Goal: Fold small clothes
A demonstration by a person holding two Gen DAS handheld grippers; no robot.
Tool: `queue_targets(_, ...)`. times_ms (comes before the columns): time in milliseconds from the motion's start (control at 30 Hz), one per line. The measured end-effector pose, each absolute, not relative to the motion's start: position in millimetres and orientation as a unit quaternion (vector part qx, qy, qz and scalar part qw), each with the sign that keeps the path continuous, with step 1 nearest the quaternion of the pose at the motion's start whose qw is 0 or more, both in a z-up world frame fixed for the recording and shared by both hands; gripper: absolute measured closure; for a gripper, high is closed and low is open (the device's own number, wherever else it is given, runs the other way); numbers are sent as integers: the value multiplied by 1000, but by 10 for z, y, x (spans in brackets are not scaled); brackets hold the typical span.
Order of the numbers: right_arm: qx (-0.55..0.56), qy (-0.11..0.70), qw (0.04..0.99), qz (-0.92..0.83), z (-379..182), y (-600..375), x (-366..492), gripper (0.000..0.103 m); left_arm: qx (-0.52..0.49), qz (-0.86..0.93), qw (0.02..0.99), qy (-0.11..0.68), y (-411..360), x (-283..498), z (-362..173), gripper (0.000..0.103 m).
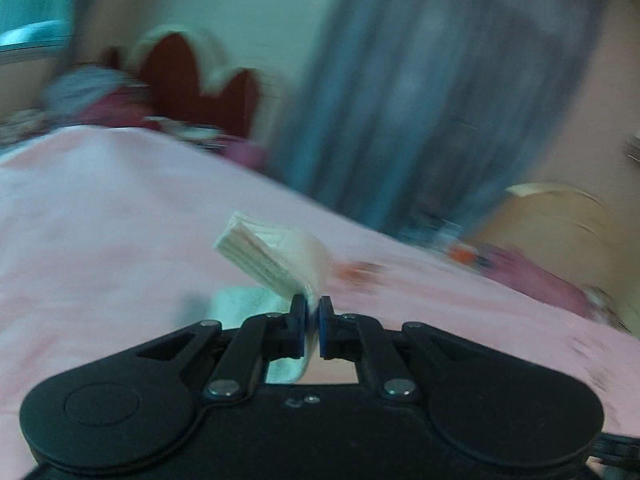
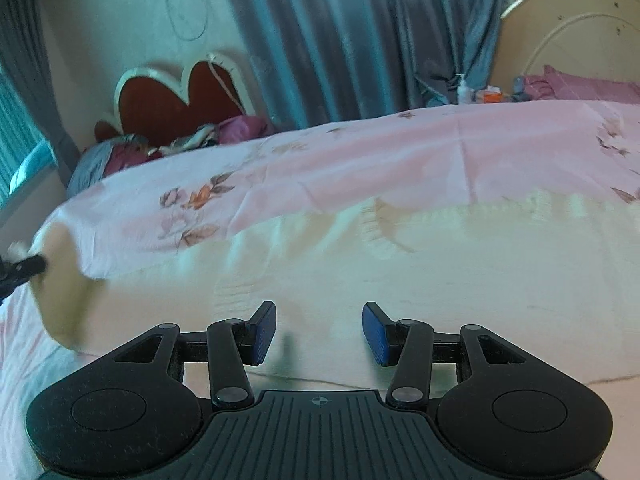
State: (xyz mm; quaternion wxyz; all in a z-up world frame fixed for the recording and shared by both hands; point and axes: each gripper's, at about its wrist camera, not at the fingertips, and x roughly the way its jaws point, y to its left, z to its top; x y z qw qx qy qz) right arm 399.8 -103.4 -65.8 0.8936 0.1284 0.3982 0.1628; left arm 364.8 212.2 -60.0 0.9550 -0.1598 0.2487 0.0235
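As its ribbed cuff must fold over, left tool (image 1: 313,312) clamps cream knit garment (image 2: 440,280) sleeve on pink floral bedsheet (image 2: 360,152); right tool (image 2: 319,332) hovers unclenched, empty.

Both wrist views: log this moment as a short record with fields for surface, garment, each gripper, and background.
surface: bed with pink floral sheet
garment: cream knitted garment spread on the sheet, one edge lifted at the left of the right wrist view
left gripper: shut on a folded cream edge of the garment, raised off the sheet
right gripper: open, nothing between its fingers, over the garment
background: grey-blue curtain, red heart-shaped headboard
image quality: left wrist view motion-blurred
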Motion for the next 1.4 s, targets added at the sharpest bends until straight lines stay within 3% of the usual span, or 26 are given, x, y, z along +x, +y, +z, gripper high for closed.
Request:
queue_targets(200,145,382,903,133,-524,-1522,3832,55,-134,-125,944,274,908,3980,-568,97)
queue_targets(367,158,387,904,89,-524,-2018,3693,55,-73,-187,928,314,61,4061,-890,95)
queue_targets(433,167,390,902,82,-530,-2158,3655,55,-31,-199,922,329,-132,4061,-1033,70)
queue_targets(600,196,400,891,85,-575,-2275,3666,55,4,-196,917,347,-137,3881,-1142,42)
queue_targets(733,212,415,879,103,-658,-2229,3747,54,8,-148,928,343,126,3750,-1124,39)
queue_targets(833,217,427,872,105,-753,-2154,3828,31,3,-104,929,354,339,3656,-1138,39)
queue_targets(933,201,430,873,116,-784,-2030,3889,31,7,-63,930,363,560,3565,-1206,39)
queue_targets(1000,177,431,876,123,-787,-1912,3920,39,7,-41,928,370,675,3524,-1251,39)
queue_targets(1067,161,440,873,134,-817,-1816,3953,87,5,-22,926,378,739,3542,-1293,39)
queue_targets(1100,162,448,867,146,-835,-1790,3972,94,6,-11,925,380,765,3544,-1309,39)
queue_targets(1400,117,361,915,141,-267,-2054,3930,96,3,43,927,372,848,3664,-1376,33)
